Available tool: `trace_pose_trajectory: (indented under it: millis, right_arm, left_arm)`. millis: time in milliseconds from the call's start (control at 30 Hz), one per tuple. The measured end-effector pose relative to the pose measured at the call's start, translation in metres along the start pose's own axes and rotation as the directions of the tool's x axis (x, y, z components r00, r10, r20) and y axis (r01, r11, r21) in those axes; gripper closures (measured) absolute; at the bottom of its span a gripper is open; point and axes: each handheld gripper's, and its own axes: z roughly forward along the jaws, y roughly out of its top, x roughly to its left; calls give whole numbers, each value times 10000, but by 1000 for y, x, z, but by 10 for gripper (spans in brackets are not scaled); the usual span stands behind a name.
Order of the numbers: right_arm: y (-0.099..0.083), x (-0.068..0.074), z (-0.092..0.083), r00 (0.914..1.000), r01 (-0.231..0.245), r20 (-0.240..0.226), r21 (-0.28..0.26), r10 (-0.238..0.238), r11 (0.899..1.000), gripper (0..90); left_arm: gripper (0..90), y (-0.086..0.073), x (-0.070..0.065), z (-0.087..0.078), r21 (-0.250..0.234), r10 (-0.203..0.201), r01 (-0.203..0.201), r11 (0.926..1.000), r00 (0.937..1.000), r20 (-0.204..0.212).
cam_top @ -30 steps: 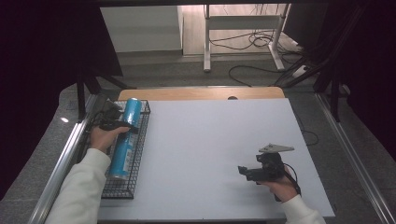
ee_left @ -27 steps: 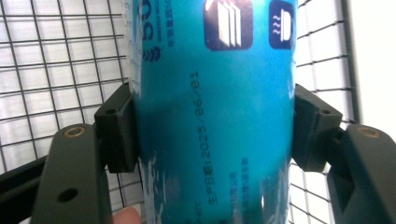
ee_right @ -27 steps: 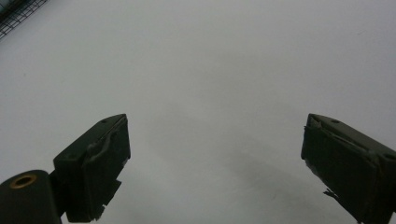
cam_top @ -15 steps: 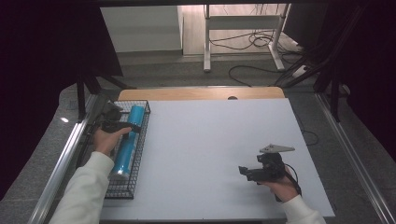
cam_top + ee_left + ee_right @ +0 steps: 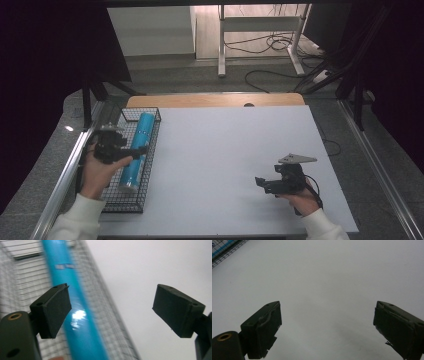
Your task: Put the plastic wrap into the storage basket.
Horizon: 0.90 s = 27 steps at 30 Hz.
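At the lower left of the high view, the person's left hand (image 5: 95, 167) comes up from the bottom edge in a white sleeve (image 5: 75, 222) and holds the left gripper (image 5: 141, 148) level over the wire basket (image 5: 122, 202), its jaws pointing toward the middle of the frame. In the left gripper view those jaws stand wide apart with nothing between them. The blue cylinder (image 5: 136, 150) lies lengthwise inside the basket, along its right side, running from the basket's far end toward the near end; in the left gripper view it passes blurred behind the left-hand jaw, untouched by either pad. At the lower right of the high view the right hand (image 5: 302, 200) holds the right gripper (image 5: 258, 182) low over the white table (image 5: 225, 150), a grey three-cornered plate (image 5: 296, 159) on top, jaws pointing left. In the right gripper view its jaws are spread and empty above bare table, with a corner of the basket at the upper left. Cables (image 5: 270, 45) lie on the floor beyond the table.
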Motion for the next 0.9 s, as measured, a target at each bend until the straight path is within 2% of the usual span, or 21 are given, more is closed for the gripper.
trace_pose_trajectory:
  millis: [100, 133, 200, 233, 300, 367, 433, 500, 667, 900]
  right_arm:
    - [0, 1, -5, 9999, 117, -45, -184, -118, 9998, 83]
    - [0, 1, -6, 9999, 152, -38, -239, -153, 9996, 83]
    - [1, 1, -7, 9997, 231, -15, -381, -232, 9990, 84]
    - [1, 0, -7, 9997, 258, -17, -406, -259, 9988, 84]
    - [1, 0, -6, 9994, 351, -33, -390, -352, 9986, 83]
    - [0, 1, -5, 9988, 488, -26, -364, -489, 9981, 83]
    - [-1, 2, -5, 9979, 647, 8, -326, -647, 9974, 83]
    - [-1, 3, -4, 9974, 715, 30, -283, -714, 9970, 83]
    - [-2, 3, -5, 9967, 814, 35, -350, -813, 9961, 83]
    - [-4, 3, -10, 9919, 1266, 184, -629, -1256, 9900, 83]
  left_arm:
    - [152, -15, -20, -4, -263, 390, -367, 9990, 9949, 932]
    - [152, -21, -29, -4, -394, 475, -428, 9983, 9907, 1275]
    - [163, -30, -40, -3, -607, 590, -493, 9969, 9839, 1687]
    - [164, -34, -47, -1, -684, 676, -549, 9961, 9776, 1993]
    - [167, -40, -57, 3, -754, 831, -674, 9949, 9699, 2290]
    - [170, -44, -67, 8, -761, 1150, -1000, 9921, 9664, 2298]
    - [177, -46, -73, 15, -600, 1392, -1294, 9898, 9680, 2089]
    - [177, -46, -75, 19, -542, 1355, -1266, 9905, 9665, 2181]
    - [178, -47, -76, 24, -524, 1387, -1306, 9901, 9681, 2088]
    - [183, -49, -72, 31, -570, 1159, -1067, 9927, 9737, 1963]
